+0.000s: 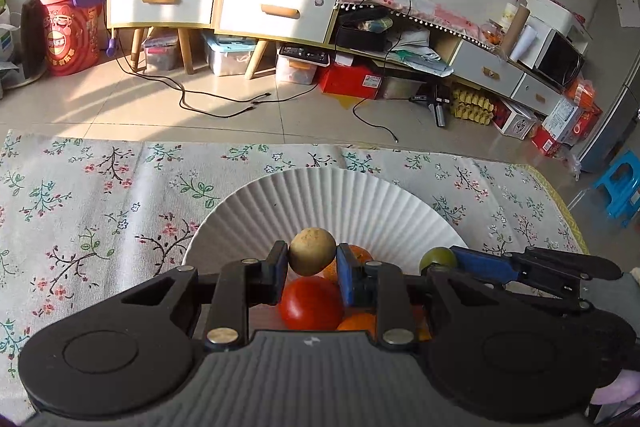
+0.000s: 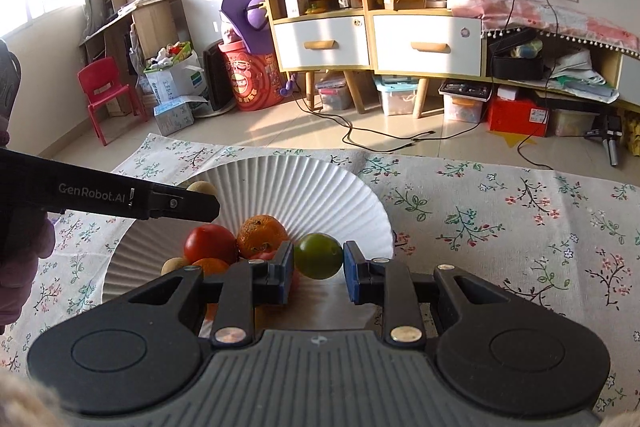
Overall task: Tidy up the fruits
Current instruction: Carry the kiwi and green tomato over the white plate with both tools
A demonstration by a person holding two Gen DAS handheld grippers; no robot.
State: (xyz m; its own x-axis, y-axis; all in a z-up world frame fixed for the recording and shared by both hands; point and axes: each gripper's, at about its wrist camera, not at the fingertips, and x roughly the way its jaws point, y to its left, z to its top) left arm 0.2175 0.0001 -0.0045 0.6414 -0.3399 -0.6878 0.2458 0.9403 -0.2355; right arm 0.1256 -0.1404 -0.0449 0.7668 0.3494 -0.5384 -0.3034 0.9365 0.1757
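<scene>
A white ribbed plate (image 1: pixel 320 195) (image 2: pixel 304 187) lies on the flowered tablecloth. In it are a red tomato (image 1: pixel 311 303) (image 2: pixel 210 243), oranges (image 2: pixel 262 235) (image 1: pixel 358 255) and a small tan fruit (image 2: pixel 173 265). My left gripper (image 1: pixel 312 259) is shut on a tan round fruit (image 1: pixel 312 251) (image 2: pixel 202 188) and holds it over the plate. My right gripper (image 2: pixel 319 259) is shut on a green round fruit (image 2: pixel 319 255) (image 1: pixel 438 259) at the plate's right side. The right gripper's fingers (image 1: pixel 480 263) reach in from the right in the left wrist view.
The flowered tablecloth (image 1: pixel 100 207) (image 2: pixel 500 227) covers the table around the plate. Beyond the table's far edge are a tiled floor with cables (image 1: pixel 224 103), wooden cabinets (image 1: pixel 224 3), boxes and a blue stool (image 1: pixel 620 187).
</scene>
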